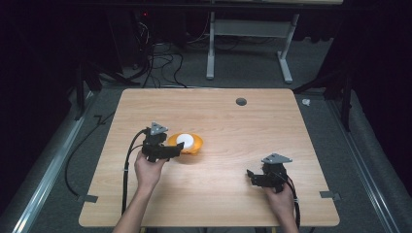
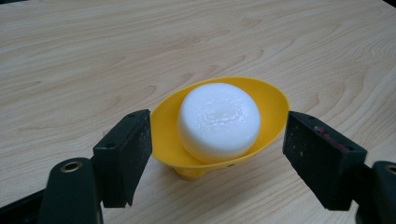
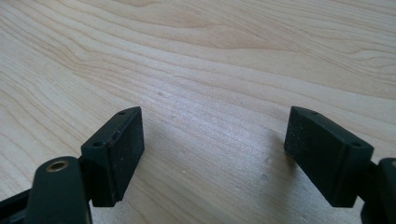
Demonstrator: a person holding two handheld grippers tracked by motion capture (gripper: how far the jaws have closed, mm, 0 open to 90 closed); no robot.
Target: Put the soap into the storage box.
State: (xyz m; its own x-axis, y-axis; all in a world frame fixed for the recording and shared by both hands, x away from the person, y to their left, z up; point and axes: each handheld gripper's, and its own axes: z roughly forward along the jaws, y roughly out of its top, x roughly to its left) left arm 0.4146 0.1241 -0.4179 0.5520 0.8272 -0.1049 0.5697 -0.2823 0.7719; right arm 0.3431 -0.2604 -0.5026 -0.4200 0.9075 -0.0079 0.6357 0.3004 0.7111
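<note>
Left gripper [image 2: 217, 154]: jaws wide, flanking the yellow bowl [image 2: 270, 100] holding 1 white puck [image 2: 218, 121], mid-tabletop [image 1: 233, 121]. Step judged: pre-grasp. Next: close squarely on the rim. Right gripper [image 3: 212, 156]: jaws wide, idle.

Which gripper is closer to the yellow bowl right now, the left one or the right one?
Left. The left gripper has its open jaws on either side of the yellow bowl, right at its rim. The right gripper sits open, far off over bare table near the front edge.
</note>
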